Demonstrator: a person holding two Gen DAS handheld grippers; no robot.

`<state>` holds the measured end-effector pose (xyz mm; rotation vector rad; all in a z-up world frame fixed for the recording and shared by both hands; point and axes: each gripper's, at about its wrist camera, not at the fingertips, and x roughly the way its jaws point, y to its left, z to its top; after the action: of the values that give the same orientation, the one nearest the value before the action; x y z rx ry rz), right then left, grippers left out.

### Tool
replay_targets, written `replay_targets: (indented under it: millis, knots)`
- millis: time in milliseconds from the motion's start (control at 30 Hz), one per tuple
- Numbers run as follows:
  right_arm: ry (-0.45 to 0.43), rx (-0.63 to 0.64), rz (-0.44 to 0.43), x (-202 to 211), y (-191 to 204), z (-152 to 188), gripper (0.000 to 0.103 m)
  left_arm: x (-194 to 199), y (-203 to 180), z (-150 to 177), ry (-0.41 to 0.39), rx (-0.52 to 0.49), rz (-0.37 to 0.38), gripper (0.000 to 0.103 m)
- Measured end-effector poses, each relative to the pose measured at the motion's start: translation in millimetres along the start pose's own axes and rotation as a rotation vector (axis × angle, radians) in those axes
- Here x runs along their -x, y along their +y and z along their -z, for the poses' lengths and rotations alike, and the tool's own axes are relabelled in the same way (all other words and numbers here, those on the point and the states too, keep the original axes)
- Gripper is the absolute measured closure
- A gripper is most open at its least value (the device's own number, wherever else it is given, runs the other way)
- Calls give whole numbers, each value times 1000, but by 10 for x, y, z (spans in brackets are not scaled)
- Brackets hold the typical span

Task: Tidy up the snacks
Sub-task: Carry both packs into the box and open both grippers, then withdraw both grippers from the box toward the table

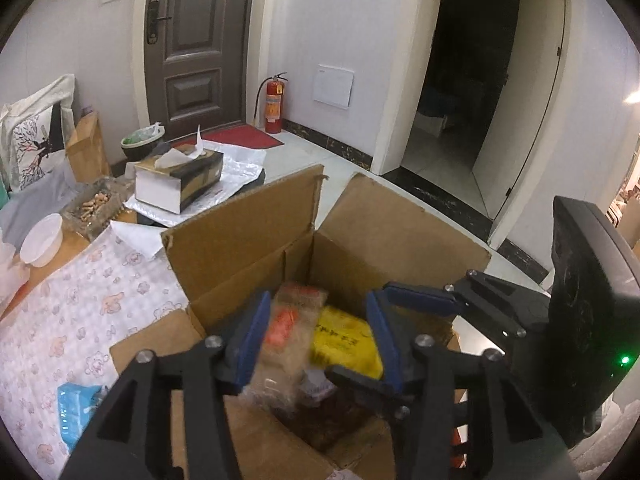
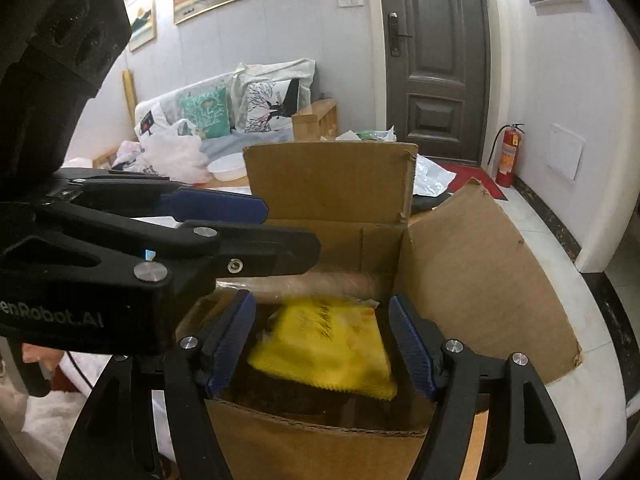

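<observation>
Tiled floor; corrugated cardboard box [image 2: 332,196].

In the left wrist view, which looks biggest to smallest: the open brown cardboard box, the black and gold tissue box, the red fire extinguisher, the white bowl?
1. Open brown cardboard box, though it is nearest the camera.
2. Black and gold tissue box.
3. Red fire extinguisher and white bowl look alike; the extinguisher stands farther off, so unranked.

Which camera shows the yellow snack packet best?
The right wrist view: the yellow snack packet lies large and central in the cardboard box. The left wrist view shows it smaller, partly hidden.
</observation>
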<state>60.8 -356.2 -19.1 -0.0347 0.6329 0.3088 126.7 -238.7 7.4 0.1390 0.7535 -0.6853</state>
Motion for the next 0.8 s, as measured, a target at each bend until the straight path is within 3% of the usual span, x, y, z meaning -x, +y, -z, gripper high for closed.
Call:
replay_targets:
  millis: [433, 800]
  knots:
    - [-8, 13, 9, 103, 208, -29, 36, 334, 157, 104, -47, 25, -25, 43]
    - [-38, 76, 6, 334, 708, -91, 36, 954, 374, 327, -136, 65, -52, 35]
